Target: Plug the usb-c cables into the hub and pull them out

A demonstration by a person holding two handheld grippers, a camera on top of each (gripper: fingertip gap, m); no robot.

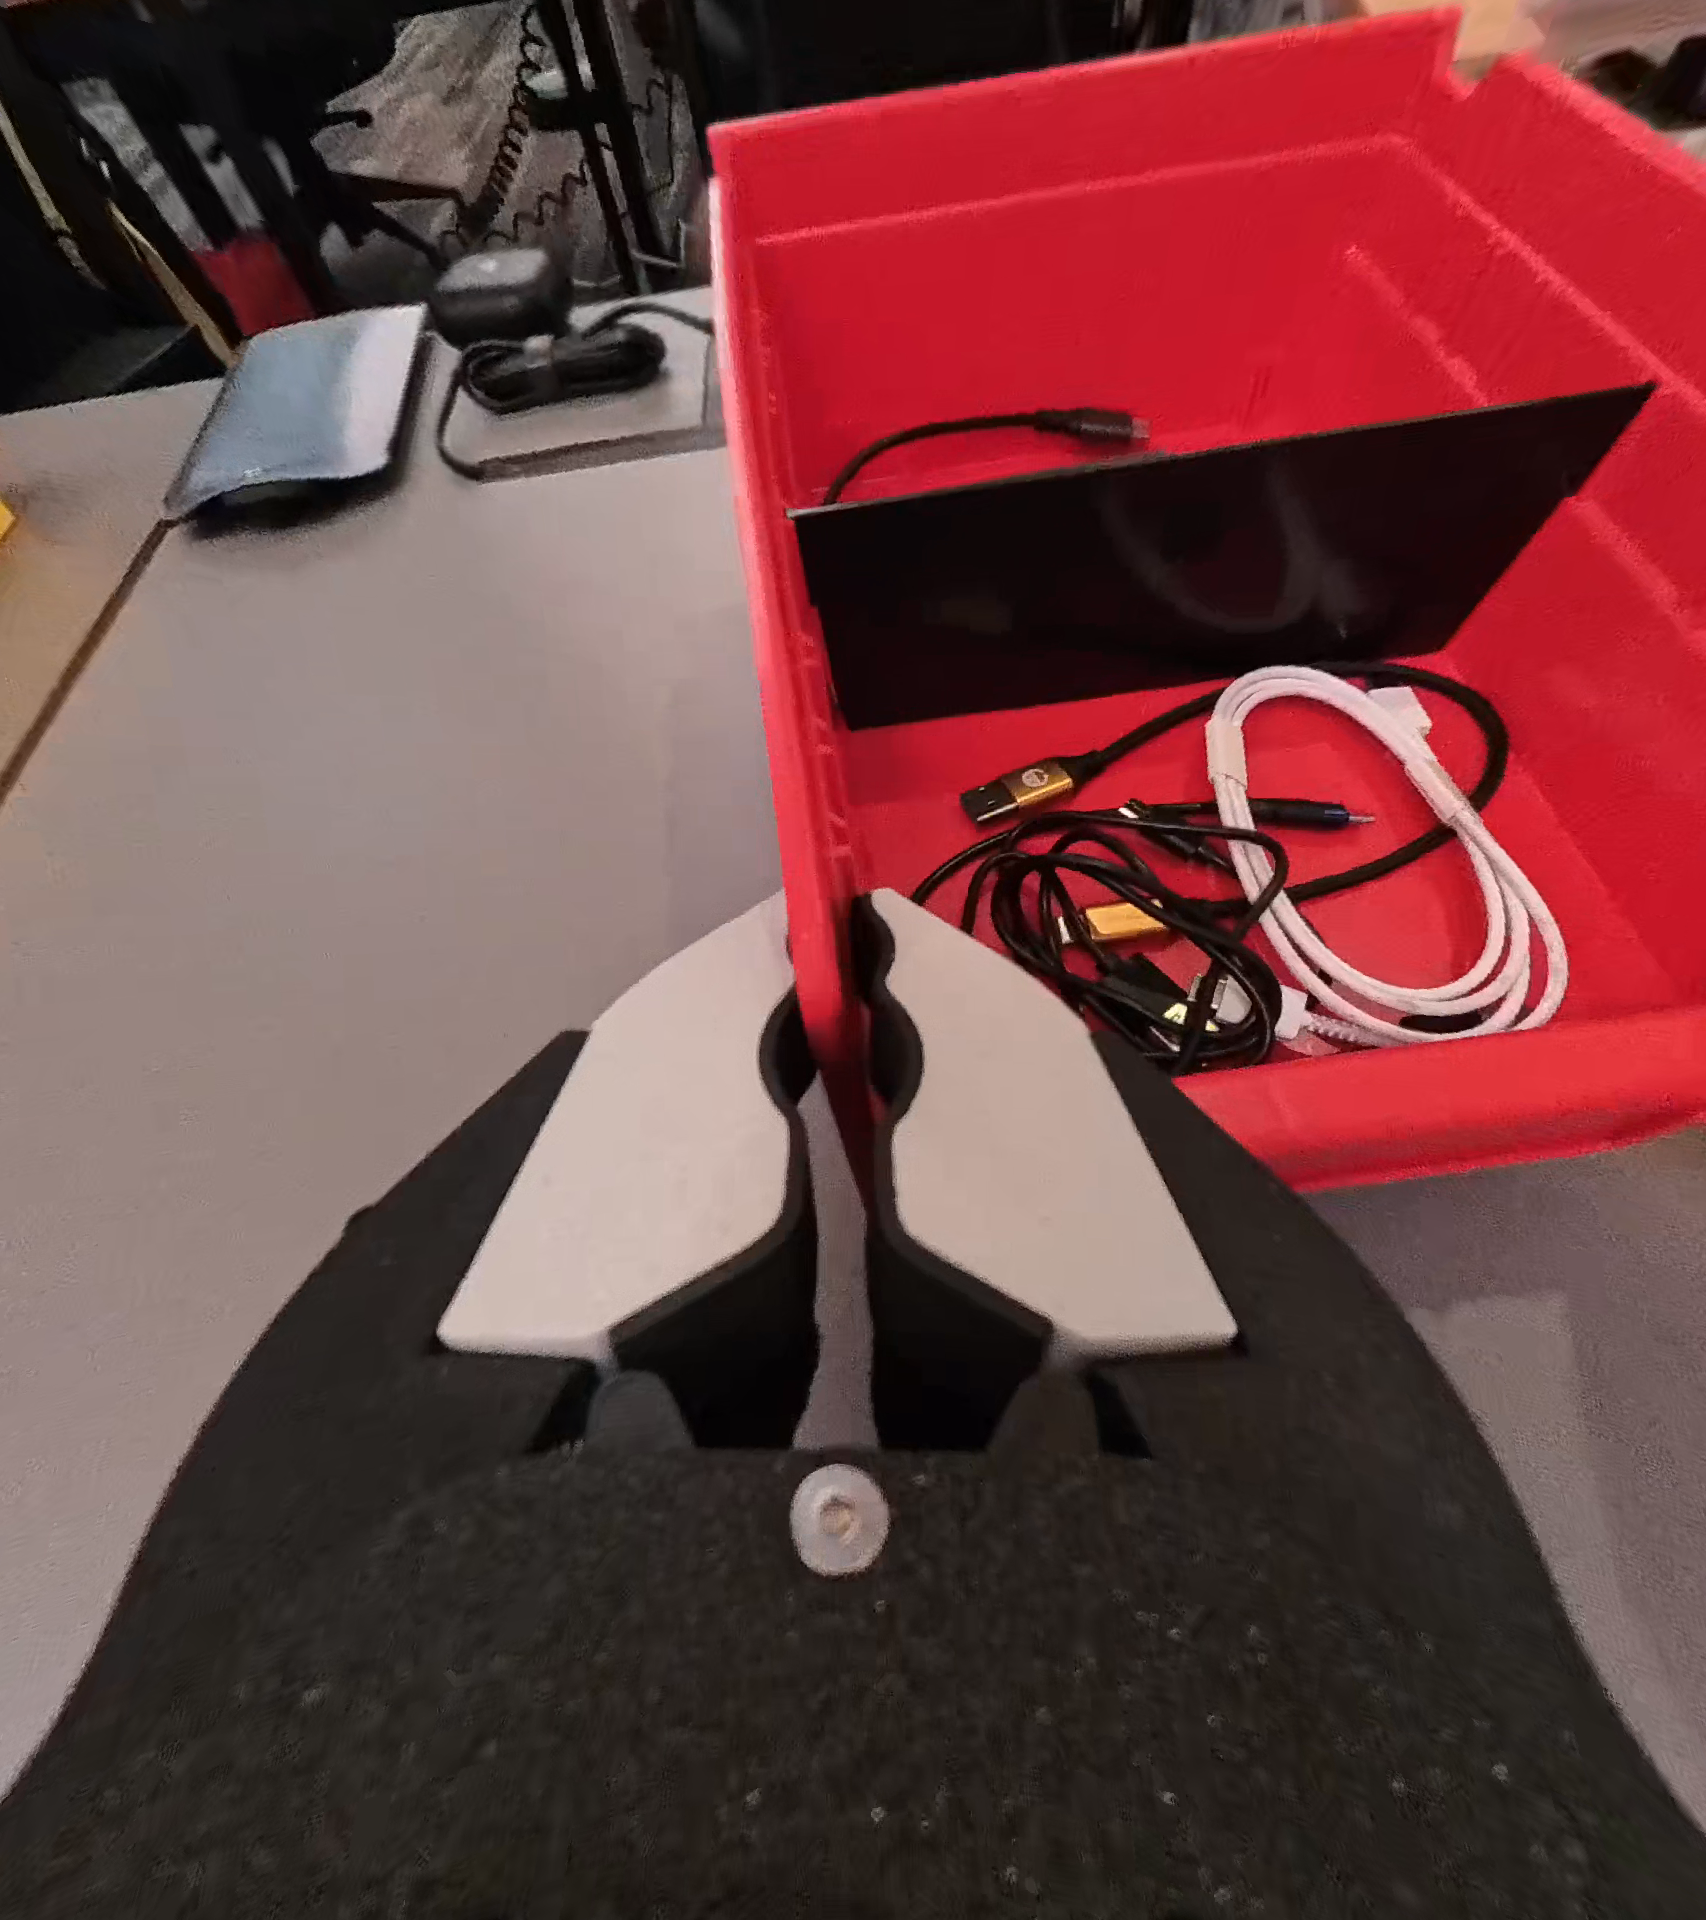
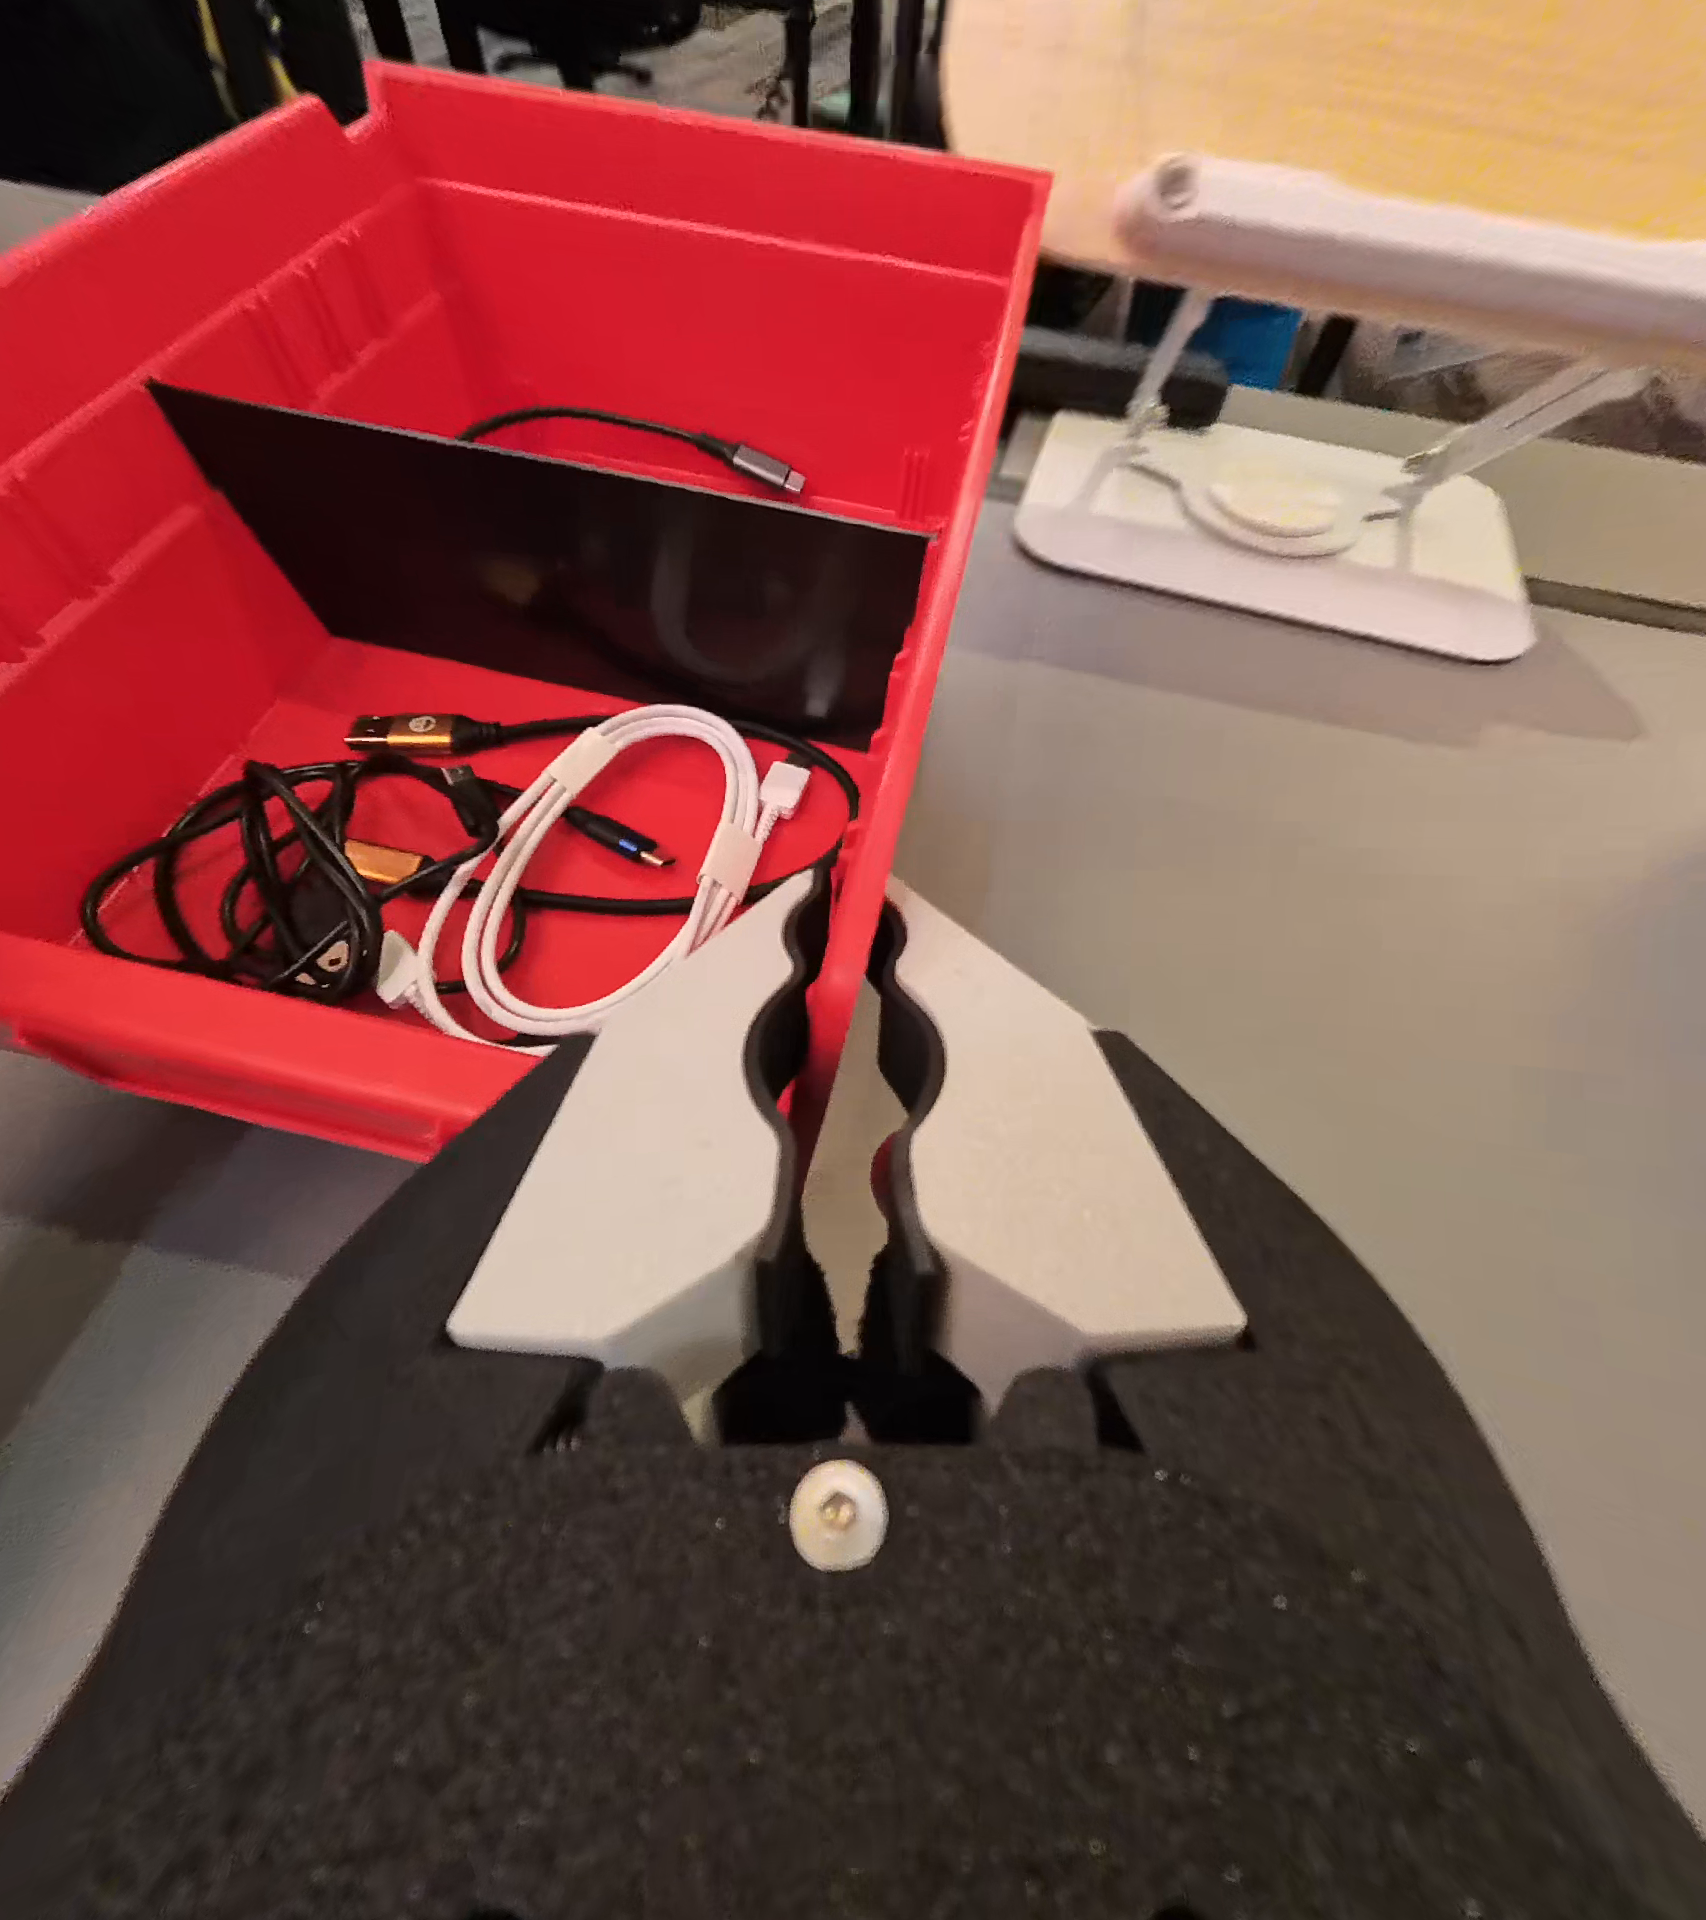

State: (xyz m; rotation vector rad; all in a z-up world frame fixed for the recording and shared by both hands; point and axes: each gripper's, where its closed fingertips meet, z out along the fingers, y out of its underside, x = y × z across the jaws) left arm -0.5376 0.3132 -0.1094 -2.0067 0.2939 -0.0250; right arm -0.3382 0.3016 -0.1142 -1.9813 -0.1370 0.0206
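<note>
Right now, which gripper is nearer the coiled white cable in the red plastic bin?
Right gripper: clamps the bin wall beside the cable; left gripper clamps the opposite wall.

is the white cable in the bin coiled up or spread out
Coiled: the white cable lies in looped strands held by white clips, in the red bin's near compartment beside tangled black cables.

Bin (image 1: 1088, 239) sits on the desk (image 1: 361, 831). Upright divider (image 1: 1192, 561) runs across the bin, splitting it into near and far compartments. Far compartment: single cable (image 2: 641, 436) on the floor, just behind the divider. Near compartment: cable tangle (image 2: 288, 873) on the left, coiled cable bundle (image 2: 610, 883) on the right, the two overlapping.

Left gripper (image 1: 828, 914) straddles the bin's left wall at the near corner, one of its fingers (image 1: 984, 1091) inside. Right gripper (image 2: 849, 914) straddles the right wall likewise.

On the desk left of the bin: pouch (image 1: 309, 416), then a coiled cord (image 1: 558, 364). Right of the bin: stand (image 2: 1275, 540).
</note>
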